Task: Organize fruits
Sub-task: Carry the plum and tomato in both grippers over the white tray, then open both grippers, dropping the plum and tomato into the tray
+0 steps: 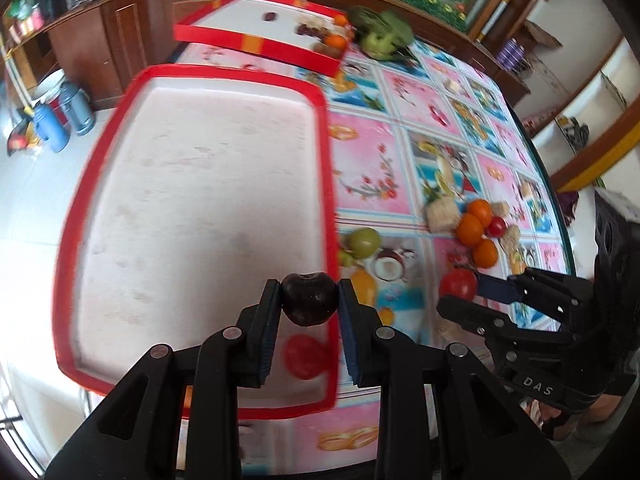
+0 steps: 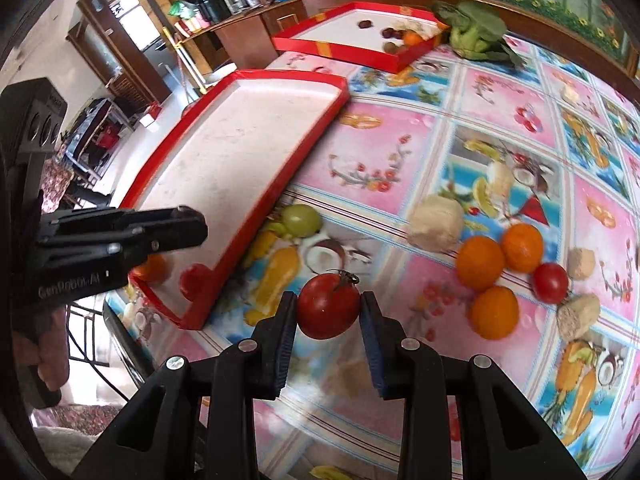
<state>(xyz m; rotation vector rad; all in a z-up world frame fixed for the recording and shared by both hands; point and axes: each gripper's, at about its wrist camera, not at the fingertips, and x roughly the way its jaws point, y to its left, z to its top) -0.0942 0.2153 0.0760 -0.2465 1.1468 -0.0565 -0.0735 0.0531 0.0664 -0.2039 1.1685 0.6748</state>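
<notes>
- Our left gripper (image 1: 309,300) is clamped on a dark plum (image 1: 309,299), held over the near corner of the big red tray (image 1: 326,184).
- Our right gripper (image 2: 328,314) is clamped on a red tomato (image 2: 328,305) above the tablecloth (image 2: 400,136), just beside that tray.
- In the tray we see only a red fruit (image 2: 193,280) and something orange.
- Still loose: three oranges (image 2: 480,262), a small tomato (image 2: 550,282), a green fruit (image 2: 302,220). We judge the sorting barely begun.

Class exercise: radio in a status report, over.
Left gripper shut on dark plum over near tray. Right gripper shut on tomato. Nothing blocking.
</notes>
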